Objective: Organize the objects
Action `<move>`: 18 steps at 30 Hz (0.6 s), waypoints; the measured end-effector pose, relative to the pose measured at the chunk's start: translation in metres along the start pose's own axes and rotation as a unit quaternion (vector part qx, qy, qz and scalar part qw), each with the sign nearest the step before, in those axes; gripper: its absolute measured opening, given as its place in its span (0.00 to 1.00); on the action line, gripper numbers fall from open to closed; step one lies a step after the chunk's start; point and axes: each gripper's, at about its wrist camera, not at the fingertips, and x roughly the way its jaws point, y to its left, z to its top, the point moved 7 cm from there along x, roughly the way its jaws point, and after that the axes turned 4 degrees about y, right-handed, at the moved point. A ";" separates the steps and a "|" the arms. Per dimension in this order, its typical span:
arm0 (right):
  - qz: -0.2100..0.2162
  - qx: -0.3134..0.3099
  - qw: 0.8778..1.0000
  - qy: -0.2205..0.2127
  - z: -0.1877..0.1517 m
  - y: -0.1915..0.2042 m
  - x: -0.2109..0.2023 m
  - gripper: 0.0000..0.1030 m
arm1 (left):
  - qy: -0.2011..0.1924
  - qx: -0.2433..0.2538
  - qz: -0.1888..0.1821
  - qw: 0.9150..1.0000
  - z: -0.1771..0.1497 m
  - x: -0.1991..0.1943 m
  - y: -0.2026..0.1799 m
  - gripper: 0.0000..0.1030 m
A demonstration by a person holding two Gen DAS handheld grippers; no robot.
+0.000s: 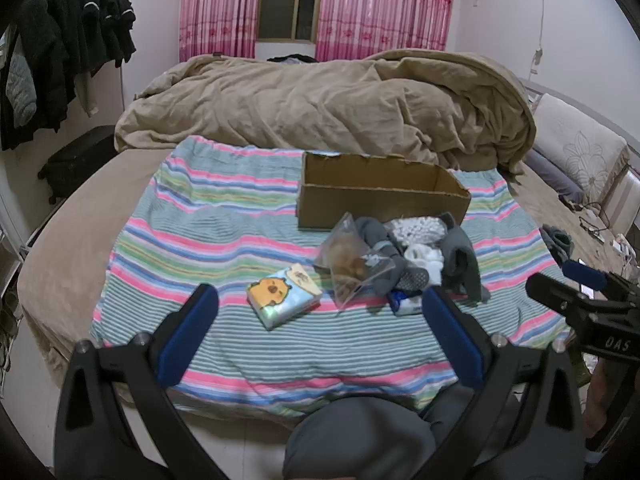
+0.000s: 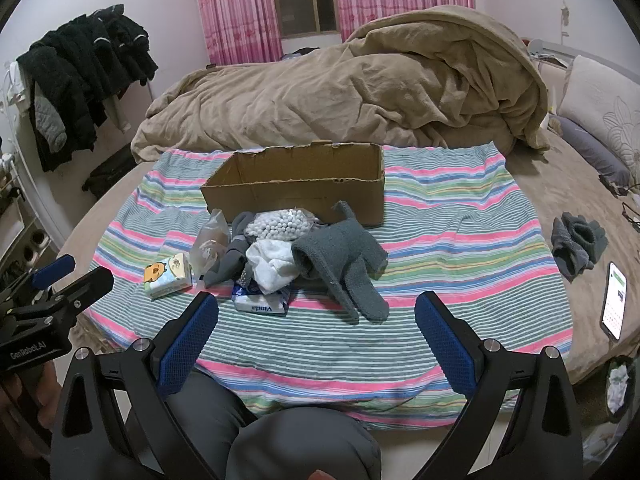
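An open cardboard box point(image 1: 380, 196) point(image 2: 296, 184) stands on the striped cloth point(image 1: 200, 240) point(image 2: 460, 248) on the bed. In front of it lies a pile: a clear plastic bag point(image 1: 352, 260) point(image 2: 212, 236), a bag of white beads point(image 1: 416, 230) point(image 2: 280, 224), white cloth point(image 2: 272, 264), grey gloves point(image 2: 344, 260) point(image 1: 460, 260) and a Vinda tissue pack point(image 2: 260, 302) point(image 1: 404, 302). A tissue pack with a cartoon animal point(image 1: 282, 294) point(image 2: 168, 274) lies to the left. My left gripper point(image 1: 320, 312) is open and empty, held short of the pile. My right gripper point(image 2: 316, 320) is open and empty near the cloth's front.
A crumpled tan duvet point(image 1: 320, 108) point(image 2: 360, 96) fills the back of the bed. More grey gloves point(image 2: 576, 244) and a lit phone point(image 2: 614, 300) lie at the right. Dark clothes point(image 1: 60, 68) hang at the left. My knees point(image 2: 280, 440) are at the bed's front edge.
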 end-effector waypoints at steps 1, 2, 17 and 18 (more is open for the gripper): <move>0.000 0.001 1.000 0.000 0.000 0.000 0.000 0.97 | 0.000 0.001 0.000 1.000 0.000 0.000 0.000 1.00; 0.000 0.001 1.000 0.000 -0.001 0.000 0.000 0.97 | -0.001 0.001 0.000 1.000 0.000 0.000 0.000 1.00; 0.002 -0.002 1.000 0.003 -0.001 0.001 0.003 0.97 | 0.000 0.002 -0.002 1.000 0.003 0.000 -0.001 1.00; 0.003 -0.001 1.000 0.004 0.000 0.000 0.004 0.97 | 0.001 0.002 -0.001 1.000 0.003 0.000 -0.001 1.00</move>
